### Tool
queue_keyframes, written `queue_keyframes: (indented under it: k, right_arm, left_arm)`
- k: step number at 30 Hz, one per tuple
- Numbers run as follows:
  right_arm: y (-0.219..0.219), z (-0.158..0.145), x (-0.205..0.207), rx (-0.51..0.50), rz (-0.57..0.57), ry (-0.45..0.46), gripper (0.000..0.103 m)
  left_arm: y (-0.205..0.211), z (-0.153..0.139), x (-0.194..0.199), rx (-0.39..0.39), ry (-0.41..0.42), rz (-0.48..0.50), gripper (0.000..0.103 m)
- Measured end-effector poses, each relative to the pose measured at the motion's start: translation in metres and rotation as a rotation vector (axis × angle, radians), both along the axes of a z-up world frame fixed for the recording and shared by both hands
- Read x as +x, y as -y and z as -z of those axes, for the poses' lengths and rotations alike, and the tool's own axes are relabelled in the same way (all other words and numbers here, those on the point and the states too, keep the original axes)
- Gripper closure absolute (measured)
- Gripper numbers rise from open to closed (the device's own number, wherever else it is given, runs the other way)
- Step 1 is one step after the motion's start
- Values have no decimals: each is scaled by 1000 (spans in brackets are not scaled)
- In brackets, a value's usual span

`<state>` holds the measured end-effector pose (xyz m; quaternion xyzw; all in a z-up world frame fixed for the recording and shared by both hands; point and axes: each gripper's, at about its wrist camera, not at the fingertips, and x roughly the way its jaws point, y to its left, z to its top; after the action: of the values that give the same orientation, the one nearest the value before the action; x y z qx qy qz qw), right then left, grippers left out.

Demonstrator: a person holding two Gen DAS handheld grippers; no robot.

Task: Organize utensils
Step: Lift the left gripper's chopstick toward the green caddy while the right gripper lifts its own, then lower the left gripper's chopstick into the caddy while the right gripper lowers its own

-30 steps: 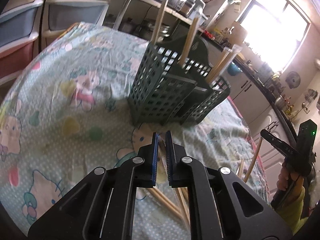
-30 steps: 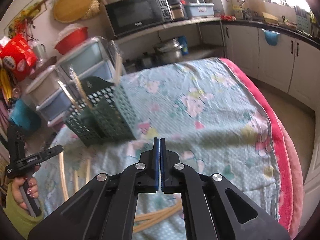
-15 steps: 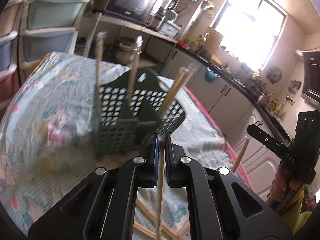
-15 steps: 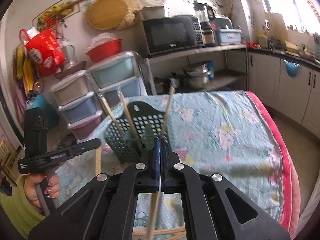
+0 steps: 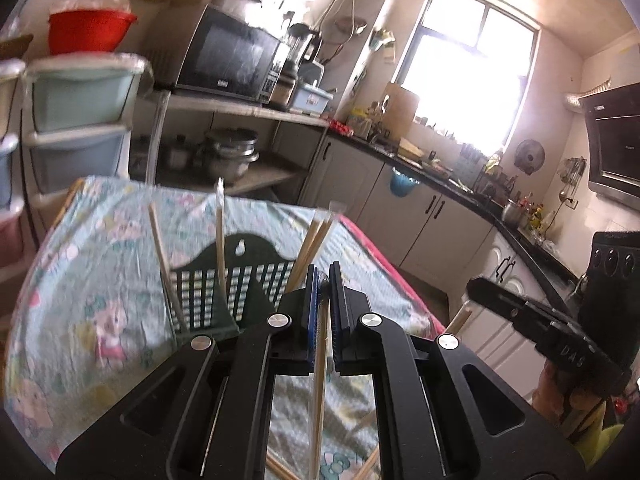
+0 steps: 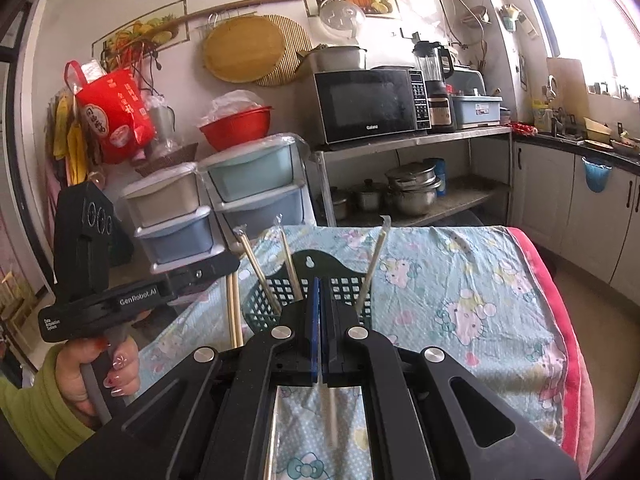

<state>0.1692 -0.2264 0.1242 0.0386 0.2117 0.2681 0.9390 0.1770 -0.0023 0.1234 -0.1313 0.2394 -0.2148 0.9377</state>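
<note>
left gripper [image 5: 325, 280] clamped chopstick pair [image 5: 319, 380]; right gripper [image 6: 321, 292] clamped wrapped chopstick [image 6: 330, 412]; both hung above green basket [image 6: 340, 286].

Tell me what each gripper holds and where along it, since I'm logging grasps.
The left gripper pinches a pair of wrapped chopsticks at their upper end. The right gripper is shut on another wrapped pair, also near one end; both hang below.

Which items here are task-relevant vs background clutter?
Job:
left gripper, shut on chopsticks
right gripper, shut on a chopstick pair
green basket
loose chopsticks on the tablecloth

Clutter:
microwave
red bowl
drawers
pots
</note>
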Motion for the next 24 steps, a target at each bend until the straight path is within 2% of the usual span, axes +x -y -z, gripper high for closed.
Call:
queue_keyframes:
  k: [12,24]
  right_arm:
    - [-15,-14,5,13,-18,24,102]
    - [-38,-52,15,44,-50,104,102]
  left_arm:
    - [-4,-37,5,50,103,-50,100]
    - [-16,-64,22,71,158,-110,100]
